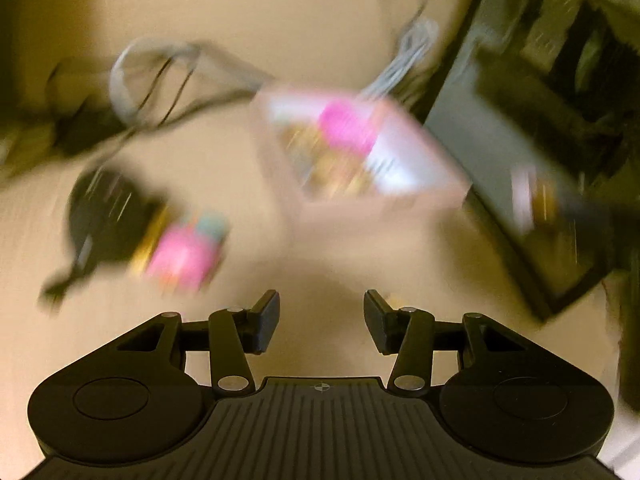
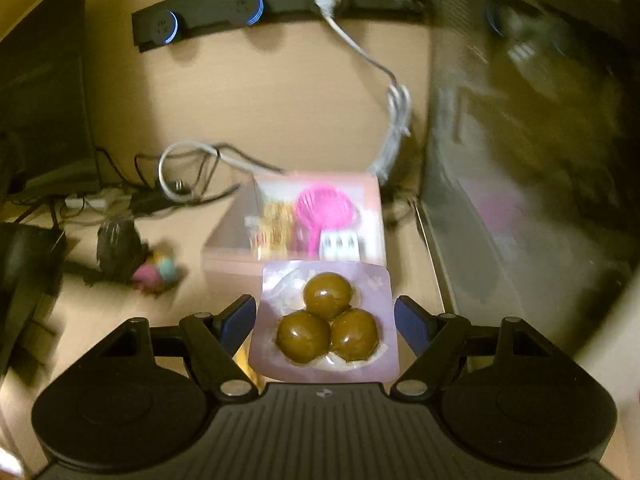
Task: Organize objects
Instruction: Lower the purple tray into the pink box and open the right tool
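Right gripper (image 2: 325, 320) clamped on a pink pack (image 2: 324, 326) of three brown balls, raised over the desk (image 2: 280, 112) just short of the pink box (image 2: 316, 220). Left gripper (image 1: 322, 322) spread wide, holding nothing. Small pink toy (image 1: 182, 254) against a black mouse (image 1: 108, 216), toward the desk's left edge.
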Demonstrator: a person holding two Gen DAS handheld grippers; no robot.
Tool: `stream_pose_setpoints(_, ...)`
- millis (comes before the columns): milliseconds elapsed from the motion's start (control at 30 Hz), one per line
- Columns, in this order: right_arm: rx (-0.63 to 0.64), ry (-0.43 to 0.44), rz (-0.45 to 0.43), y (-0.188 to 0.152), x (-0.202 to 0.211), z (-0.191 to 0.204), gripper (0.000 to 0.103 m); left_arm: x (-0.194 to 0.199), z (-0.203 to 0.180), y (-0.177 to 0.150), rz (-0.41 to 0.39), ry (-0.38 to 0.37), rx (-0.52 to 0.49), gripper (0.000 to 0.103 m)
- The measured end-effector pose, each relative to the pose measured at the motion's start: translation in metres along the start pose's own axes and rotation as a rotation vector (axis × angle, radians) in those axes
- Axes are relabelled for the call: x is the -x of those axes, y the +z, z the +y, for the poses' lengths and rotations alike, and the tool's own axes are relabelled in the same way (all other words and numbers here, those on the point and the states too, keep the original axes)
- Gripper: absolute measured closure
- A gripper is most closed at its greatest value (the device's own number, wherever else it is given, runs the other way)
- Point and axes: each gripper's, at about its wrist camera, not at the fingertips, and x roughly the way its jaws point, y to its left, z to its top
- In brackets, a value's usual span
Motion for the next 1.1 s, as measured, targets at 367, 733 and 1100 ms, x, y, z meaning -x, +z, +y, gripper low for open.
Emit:
stream_pose_setpoints(367, -0.067, -0.018, -0.009, 0.074, -0.104, 0.008, 0.015, 0.038, 0.046, -0.051, 0.024, 0.113, 0.111, 0.052)
stream_pose_setpoints(733, 0.032, -0.008, 0.179, -0.042, -0.058, 0.026, 0.002, 0.016, 0.046, -0.037, 0.026, 0.104, 0.095, 0.052)
stream_pose_setpoints(1100, -0.103, -0.125, 0.233, -0.084, -0.034, -0.001, 0.000, -0.019, -0.017, -0.022, 0.116, -0.081, -0.080, 0.052)
